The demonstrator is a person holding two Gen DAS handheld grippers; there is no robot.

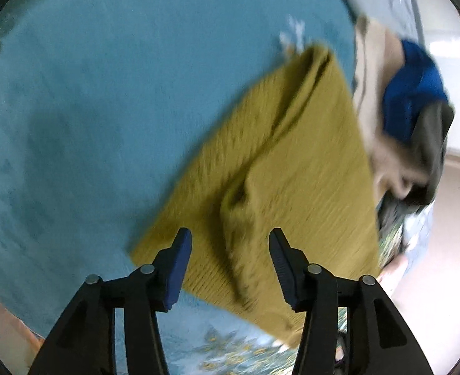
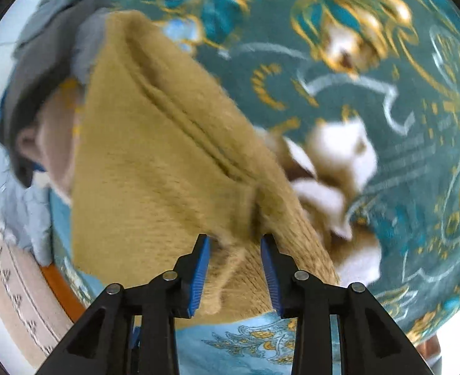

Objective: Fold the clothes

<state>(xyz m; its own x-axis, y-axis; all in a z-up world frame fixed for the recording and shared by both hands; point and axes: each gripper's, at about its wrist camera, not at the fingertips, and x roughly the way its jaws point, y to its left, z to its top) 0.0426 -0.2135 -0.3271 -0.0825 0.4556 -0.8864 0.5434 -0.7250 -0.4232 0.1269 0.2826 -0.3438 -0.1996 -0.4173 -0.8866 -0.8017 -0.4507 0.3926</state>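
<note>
A mustard-yellow knitted garment (image 1: 280,162) lies folded on a teal blanket (image 1: 104,93). It also shows in the right wrist view (image 2: 154,168). My left gripper (image 1: 230,237) is open and hovers over the garment's near edge, with nothing between its blue pads. My right gripper (image 2: 235,240) is open above the garment's near corner, and a fold of the knit rises between the pads (image 2: 202,265) without being clamped. Both views are blurred by motion.
A pile of other clothes lies beyond the garment: beige (image 1: 373,100), blue (image 1: 414,87) and dark grey (image 1: 430,143) pieces. The blanket carries a gold and white floral pattern (image 2: 355,93). The bed's wooden edge (image 2: 61,287) and a patterned floor (image 2: 14,284) show at the lower left.
</note>
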